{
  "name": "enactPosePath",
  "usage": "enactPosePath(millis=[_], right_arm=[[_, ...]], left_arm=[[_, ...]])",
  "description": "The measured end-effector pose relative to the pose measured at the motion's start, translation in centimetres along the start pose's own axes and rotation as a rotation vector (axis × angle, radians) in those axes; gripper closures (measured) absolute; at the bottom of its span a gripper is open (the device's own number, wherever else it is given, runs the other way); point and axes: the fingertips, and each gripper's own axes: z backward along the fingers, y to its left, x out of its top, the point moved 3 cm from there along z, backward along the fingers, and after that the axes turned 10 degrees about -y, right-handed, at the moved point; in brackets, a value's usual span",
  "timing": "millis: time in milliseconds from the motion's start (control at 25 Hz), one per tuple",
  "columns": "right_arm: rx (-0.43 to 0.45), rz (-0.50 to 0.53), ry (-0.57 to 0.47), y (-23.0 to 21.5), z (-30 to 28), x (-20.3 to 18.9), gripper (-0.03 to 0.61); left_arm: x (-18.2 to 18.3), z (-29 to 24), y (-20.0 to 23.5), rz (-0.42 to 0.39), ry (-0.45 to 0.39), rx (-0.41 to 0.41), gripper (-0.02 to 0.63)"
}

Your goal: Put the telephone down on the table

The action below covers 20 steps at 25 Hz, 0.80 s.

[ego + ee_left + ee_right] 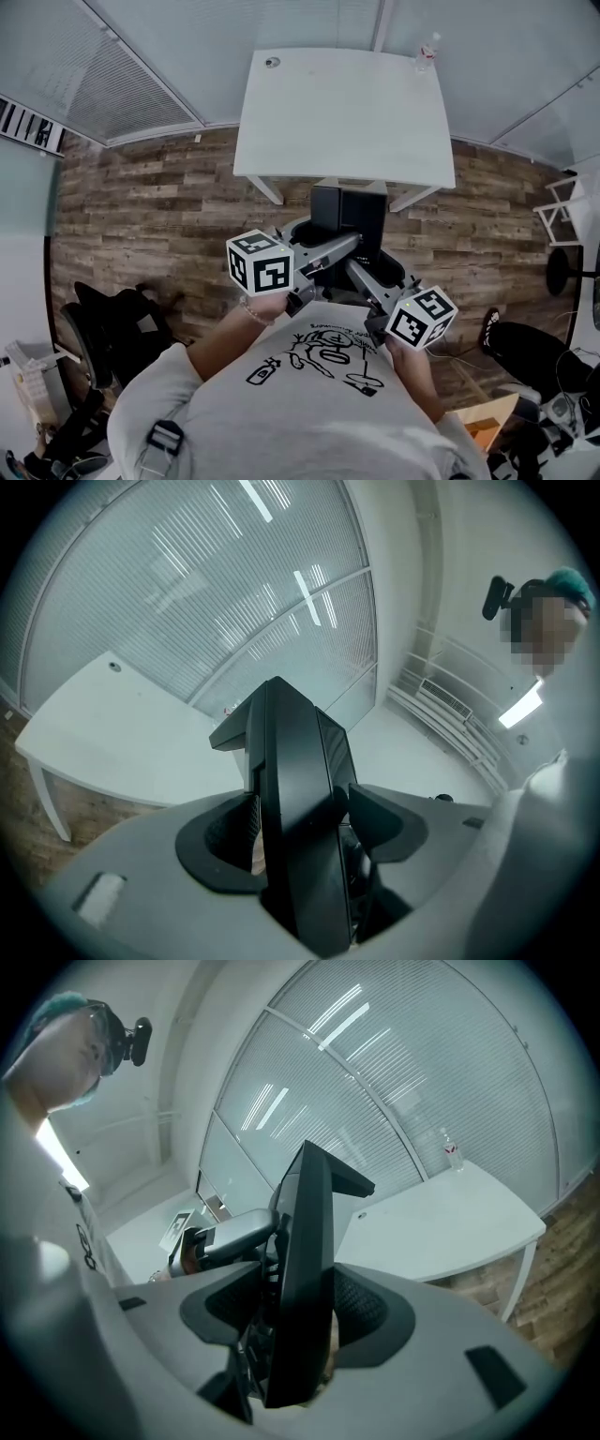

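Biggest worry is tied to the table. It's well ahead, with bare floor in between, so the load has to be carried across, and the near edge could get clipped if it's brought in too low.

Next, the phone itself. It's held up in the air, standing on edge and pinched from both sides. The left gripper and right gripper are each clamped on it, jaws set wide around its black body. If one side gets released early, or the two are moved unevenly, it could be twisted out and dropped.

As for clutter, a dark chair is parked off to the left, well off the path. A bottle is stood at the far right corner of the table and a small cable hole sits at the far left. Neither is reckoned to be in the way.
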Motion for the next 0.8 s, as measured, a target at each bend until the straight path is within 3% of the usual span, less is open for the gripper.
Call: enactPosePath(millis=[400, 800], right_arm=[[0.002, 0.002, -0.014, -7.9, 1.9, 6.2, 0.356], [0.004, -0.008, 0.001, -13.6, 3.1, 9.5, 0.356]], left_arm=[[1.0, -10.2, -0.9, -0.012, 0.008, -0.005, 0.316], [0.7, -16.9, -0.7, -0.007, 0.005, 0.012, 0.316]])
